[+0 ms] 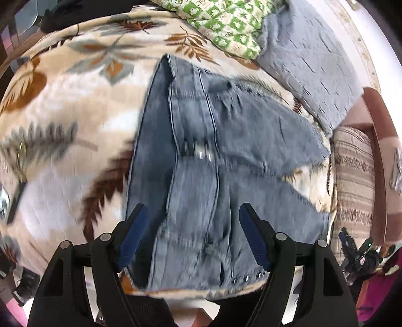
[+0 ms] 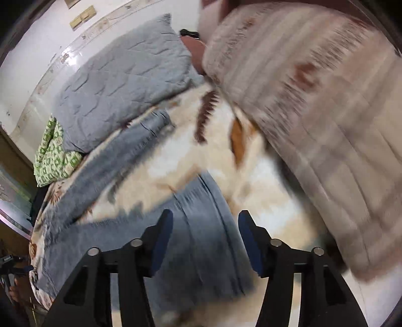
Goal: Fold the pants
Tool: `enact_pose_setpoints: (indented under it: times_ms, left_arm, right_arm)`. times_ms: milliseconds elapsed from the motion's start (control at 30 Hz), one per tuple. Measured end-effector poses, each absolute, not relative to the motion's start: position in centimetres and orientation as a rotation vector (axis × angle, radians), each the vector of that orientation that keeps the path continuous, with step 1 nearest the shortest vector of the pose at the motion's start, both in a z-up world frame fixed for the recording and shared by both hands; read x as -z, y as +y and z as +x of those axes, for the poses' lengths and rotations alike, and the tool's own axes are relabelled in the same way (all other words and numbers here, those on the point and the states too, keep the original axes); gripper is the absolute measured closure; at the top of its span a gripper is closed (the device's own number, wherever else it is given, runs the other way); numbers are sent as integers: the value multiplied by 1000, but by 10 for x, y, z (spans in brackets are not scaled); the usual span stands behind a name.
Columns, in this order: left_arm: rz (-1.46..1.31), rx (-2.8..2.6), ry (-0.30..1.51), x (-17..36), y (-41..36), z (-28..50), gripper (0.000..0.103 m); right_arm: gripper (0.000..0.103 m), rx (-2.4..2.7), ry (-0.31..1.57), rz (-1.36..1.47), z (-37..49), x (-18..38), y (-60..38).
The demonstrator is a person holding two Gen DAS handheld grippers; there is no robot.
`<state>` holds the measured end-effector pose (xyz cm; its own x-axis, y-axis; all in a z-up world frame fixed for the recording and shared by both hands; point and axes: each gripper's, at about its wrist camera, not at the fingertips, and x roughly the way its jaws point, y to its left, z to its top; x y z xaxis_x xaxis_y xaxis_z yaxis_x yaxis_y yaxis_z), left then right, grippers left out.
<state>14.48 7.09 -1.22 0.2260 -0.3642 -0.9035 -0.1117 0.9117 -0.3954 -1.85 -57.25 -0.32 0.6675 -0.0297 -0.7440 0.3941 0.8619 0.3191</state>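
Note:
Light blue jeans (image 1: 201,125) lie spread on a leaf-patterned blanket (image 1: 75,100), waistband near the bed's front edge and the legs running away and to the right. My left gripper (image 1: 193,208) hovers open above the waist area, its blue pads apart and nothing pinched between them. In the right wrist view a jeans leg end (image 2: 201,226) lies on the blanket (image 2: 176,163). The right gripper (image 2: 206,213) stands open over it, and the denim shows in the gap between the pads. Both views are motion-blurred.
A grey quilted pillow (image 1: 309,63) (image 2: 120,83) and a green patterned cloth (image 1: 226,22) (image 2: 52,156) lie at the far side of the bed. A striped beige cushion (image 1: 351,176) (image 2: 314,113) sits close to the right of the jeans.

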Motion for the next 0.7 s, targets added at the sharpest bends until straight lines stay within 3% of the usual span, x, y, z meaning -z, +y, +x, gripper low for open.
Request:
enact_pose_setpoints:
  times_ms: [300, 500, 700]
  left_arm:
    - [-446, 86, 1426, 29, 76, 251, 28]
    - [-521, -3, 1422, 46, 98, 312, 28]
    - [-604, -10, 1435, 70, 114, 340, 28]
  right_arm:
    - [27, 145, 864, 457, 183, -5, -574]
    - [27, 169, 908, 445, 298, 22, -583]
    - [25, 166, 936, 440, 358, 52, -588]
